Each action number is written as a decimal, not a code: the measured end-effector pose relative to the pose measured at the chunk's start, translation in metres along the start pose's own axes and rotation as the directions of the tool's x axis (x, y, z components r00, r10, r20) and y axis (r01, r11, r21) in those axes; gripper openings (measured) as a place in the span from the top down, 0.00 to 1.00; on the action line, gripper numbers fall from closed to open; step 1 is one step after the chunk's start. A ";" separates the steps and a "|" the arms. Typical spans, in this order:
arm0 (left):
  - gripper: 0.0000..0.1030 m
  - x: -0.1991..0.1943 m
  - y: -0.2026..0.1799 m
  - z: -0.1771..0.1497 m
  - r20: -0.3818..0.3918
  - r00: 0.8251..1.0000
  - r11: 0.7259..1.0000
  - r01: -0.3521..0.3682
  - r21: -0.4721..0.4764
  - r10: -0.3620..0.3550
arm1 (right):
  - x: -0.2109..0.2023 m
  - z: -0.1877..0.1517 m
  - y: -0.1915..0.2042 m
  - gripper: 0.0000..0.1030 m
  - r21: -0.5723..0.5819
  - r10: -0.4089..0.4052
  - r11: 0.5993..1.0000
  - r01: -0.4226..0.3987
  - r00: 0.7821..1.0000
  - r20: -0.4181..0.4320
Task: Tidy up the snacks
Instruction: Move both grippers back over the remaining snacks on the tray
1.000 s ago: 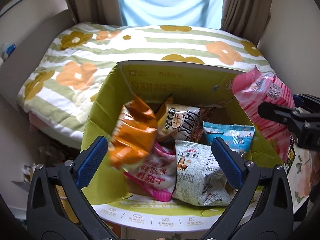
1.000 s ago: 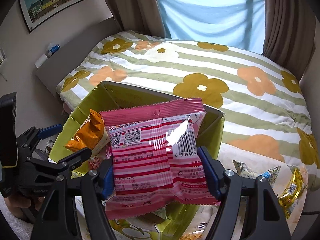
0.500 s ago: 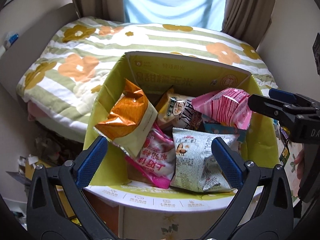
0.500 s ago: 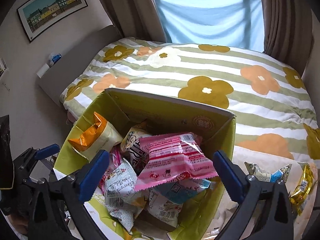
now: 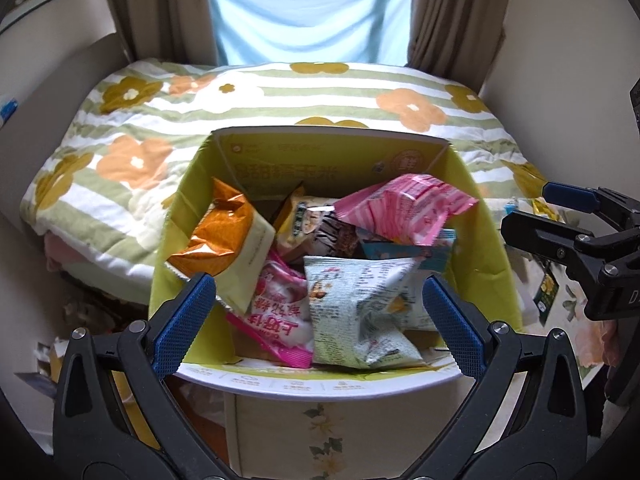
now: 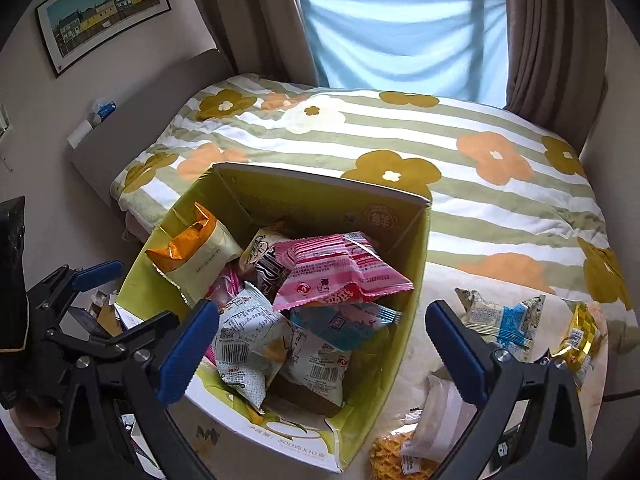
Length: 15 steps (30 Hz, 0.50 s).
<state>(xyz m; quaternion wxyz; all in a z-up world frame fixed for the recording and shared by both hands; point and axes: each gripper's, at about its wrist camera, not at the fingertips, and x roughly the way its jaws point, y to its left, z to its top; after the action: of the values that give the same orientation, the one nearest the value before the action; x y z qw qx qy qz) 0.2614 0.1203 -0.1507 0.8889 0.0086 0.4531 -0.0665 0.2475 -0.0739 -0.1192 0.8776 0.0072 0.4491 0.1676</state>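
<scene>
Now both grippers — left gripper (image 5: pixel 320 320) and right gripper (image 6: pixel 320 354) — gape empty; the pink snack packet (image 6: pixel 340 276) lies atop the pile in the green box (image 6: pixel 404 300).

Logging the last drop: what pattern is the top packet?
Pink packet with white stripes; right wrist view.

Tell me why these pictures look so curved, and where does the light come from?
Left wrist view: a fisheye lens bows the bed and darkens the corners; daylight through the blue cloth on the window lights the box from behind. Right wrist view: the same bulge; the pink packet shows soft glare, and the snacks beside the box look slightly blurred.
</scene>
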 end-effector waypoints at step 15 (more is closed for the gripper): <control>0.00 -0.024 -0.089 -0.003 0.064 0.998 1.000 0.014 0.021 -0.015 | -0.078 -0.031 -0.081 0.00 0.034 -0.088 0.996 0.086 0.992 0.085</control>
<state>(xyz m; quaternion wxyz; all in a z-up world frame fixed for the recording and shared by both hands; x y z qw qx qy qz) 0.2337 0.0345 -0.1285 0.9023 0.0123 0.4239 -0.0777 0.2042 -0.1777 -0.0898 0.9025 0.0083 0.4131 0.1218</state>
